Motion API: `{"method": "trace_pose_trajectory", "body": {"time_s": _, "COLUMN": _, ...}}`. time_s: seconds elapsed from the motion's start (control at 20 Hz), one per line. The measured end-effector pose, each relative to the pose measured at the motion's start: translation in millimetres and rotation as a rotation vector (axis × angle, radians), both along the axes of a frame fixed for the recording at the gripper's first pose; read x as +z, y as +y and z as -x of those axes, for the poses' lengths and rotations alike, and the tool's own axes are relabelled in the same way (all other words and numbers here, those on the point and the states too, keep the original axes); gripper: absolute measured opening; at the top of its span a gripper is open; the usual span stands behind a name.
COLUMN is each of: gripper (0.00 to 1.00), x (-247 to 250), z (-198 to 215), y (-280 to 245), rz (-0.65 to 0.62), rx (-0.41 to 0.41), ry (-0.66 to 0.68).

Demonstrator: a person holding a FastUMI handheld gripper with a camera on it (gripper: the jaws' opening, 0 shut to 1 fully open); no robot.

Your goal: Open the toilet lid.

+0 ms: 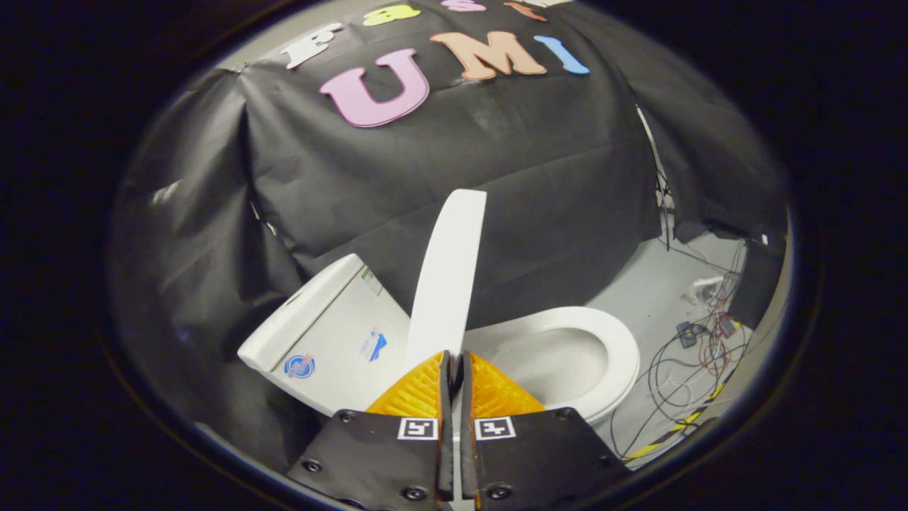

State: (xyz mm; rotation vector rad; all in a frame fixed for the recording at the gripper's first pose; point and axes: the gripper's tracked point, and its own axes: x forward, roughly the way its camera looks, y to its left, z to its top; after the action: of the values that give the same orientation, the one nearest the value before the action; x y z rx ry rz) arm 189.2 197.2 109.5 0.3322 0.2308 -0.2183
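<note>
Two fingers of our gripper point(455, 358) pressed close together, pinching thin front edge of toilet lid point(450, 277) between them; narrow slit left, lid edge running straight out of it. We judge edge grip chosen because lid is thin there and far from hinge, giving easy leverage. Lid stands raised, near upright, seen edge-on, between tank point(333, 333) on one side and exposed seat ring and bowl point(574, 355) on other. Task looks nearly done; we would lean lid back toward tank, then let go. Beyond bowl, loose cables point(691, 369) on floor.
</note>
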Motion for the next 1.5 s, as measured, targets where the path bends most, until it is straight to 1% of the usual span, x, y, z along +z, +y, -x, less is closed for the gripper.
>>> {"method": "trace_pose_trajectory", "body": {"time_s": 0.2, "gripper": 0.05, "x": 8.5, "z": -7.2, "y": 11.8, "rz": 0.058, "rx": 0.008, "ry": -0.008}}
{"method": "trace_pose_trajectory", "body": {"time_s": 0.55, "gripper": 0.05, "x": 27.9, "z": -23.1, "y": 48.1, "rz": 0.173, "rx": 0.048, "ry": -0.040}}
{"method": "trace_pose_trajectory", "body": {"time_s": 0.95, "gripper": 0.05, "x": 40.2, "z": -39.7, "y": 87.9, "rz": 0.245, "rx": 0.091, "ry": -0.057}}
{"method": "trace_pose_trajectory", "body": {"time_s": 1.25, "gripper": 0.05, "x": 45.2, "z": -53.3, "y": 122.1, "rz": 0.322, "rx": 0.103, "ry": -0.053}}
{"method": "trace_pose_trajectory", "body": {"time_s": 1.5, "gripper": 0.05, "x": 47.0, "z": -66.9, "y": 149.4, "rz": 0.322, "rx": 0.114, "ry": -0.072}}
